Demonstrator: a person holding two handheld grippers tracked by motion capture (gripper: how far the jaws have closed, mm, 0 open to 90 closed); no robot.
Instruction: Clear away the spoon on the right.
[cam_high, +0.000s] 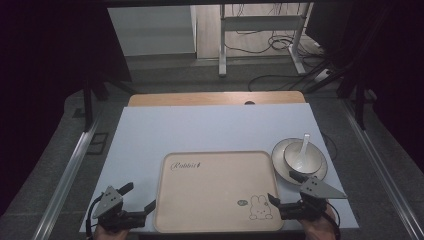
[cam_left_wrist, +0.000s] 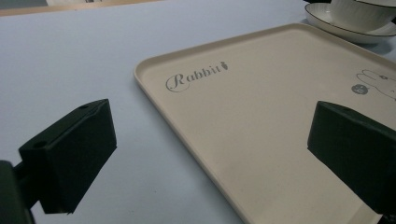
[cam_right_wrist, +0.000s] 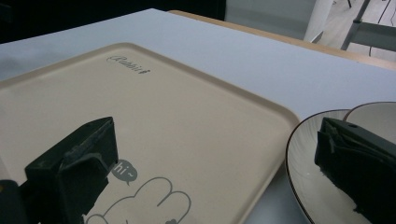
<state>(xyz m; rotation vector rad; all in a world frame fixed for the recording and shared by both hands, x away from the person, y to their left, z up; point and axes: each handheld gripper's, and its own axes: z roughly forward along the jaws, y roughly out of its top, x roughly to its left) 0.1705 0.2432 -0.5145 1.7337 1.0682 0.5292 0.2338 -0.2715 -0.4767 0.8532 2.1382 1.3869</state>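
Where visible, white tabletop (cam_high: 210, 127), seemingly dim room.

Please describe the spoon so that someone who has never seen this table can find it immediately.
Find the beige tray with the rabbit drawing on the white table. Just beyond its far right corner a plate carries a bowl. The spoon is the white one standing in that bowl, handle leaning up over the far rim.
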